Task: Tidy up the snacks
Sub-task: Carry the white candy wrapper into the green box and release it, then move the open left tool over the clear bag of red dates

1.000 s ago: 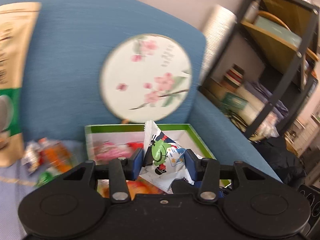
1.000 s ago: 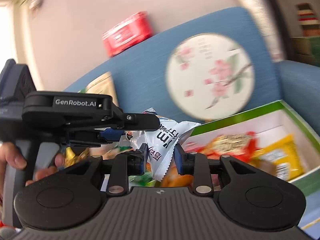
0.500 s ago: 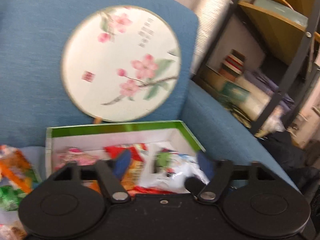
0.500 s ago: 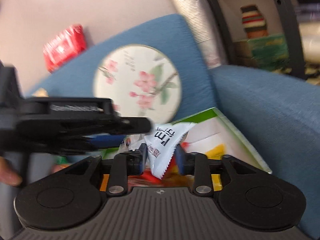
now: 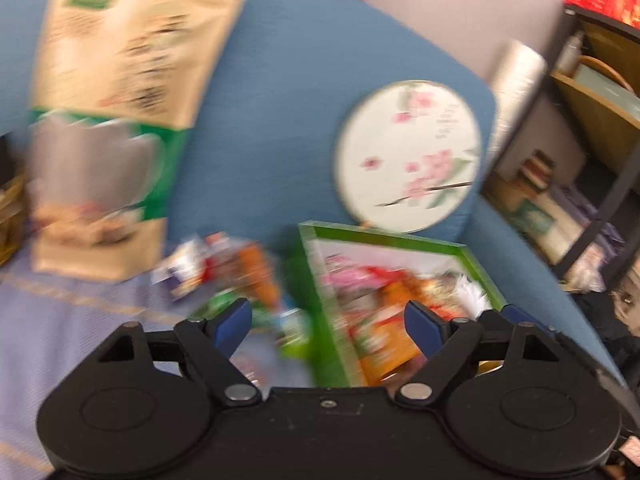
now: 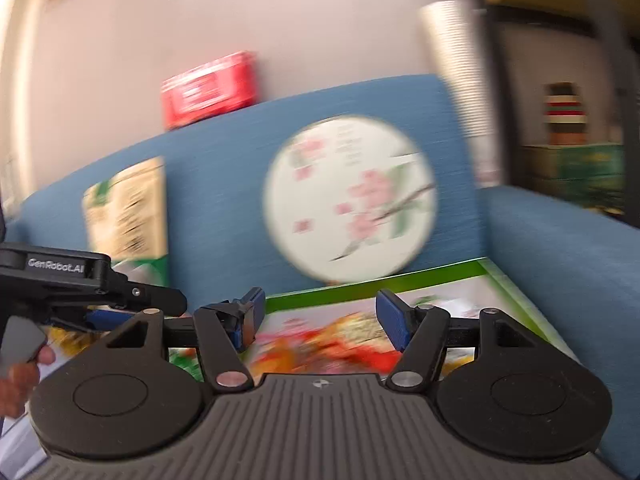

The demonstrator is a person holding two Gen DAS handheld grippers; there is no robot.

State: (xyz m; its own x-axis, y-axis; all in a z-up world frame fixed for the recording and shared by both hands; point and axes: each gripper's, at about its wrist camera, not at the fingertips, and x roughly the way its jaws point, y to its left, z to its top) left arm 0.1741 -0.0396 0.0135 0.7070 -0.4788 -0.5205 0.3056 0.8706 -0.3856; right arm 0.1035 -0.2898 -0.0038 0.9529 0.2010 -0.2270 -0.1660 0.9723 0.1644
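Note:
A green-rimmed box (image 5: 384, 236) lies on the blue sofa seat, filled with several snack packets (image 5: 380, 292). More loose packets (image 5: 224, 264) lie on the seat to its left. My left gripper (image 5: 326, 312) is open and empty, hanging over the box's left edge and the loose packets. In the right wrist view the same box (image 6: 372, 286) lies just ahead. My right gripper (image 6: 320, 300) hangs above its packets (image 6: 320, 340); its jaws are opening with nothing between them. The left gripper's body (image 6: 56, 270) shows at the left, held by a hand (image 6: 24, 364).
A tall beige and green pouch (image 5: 120, 100) leans on the sofa back at the left. A round flowered fan (image 5: 412, 156) leans behind the box. The sofa armrest (image 6: 560, 260) borders the box on the right, with a dark shelf unit (image 5: 592, 120) beyond. A red box (image 6: 208, 88) tops the sofa back.
Both grippers have opened and let go of their white packets over the box. The left gripper has swung left towards the loose packets; the right stays over the box.

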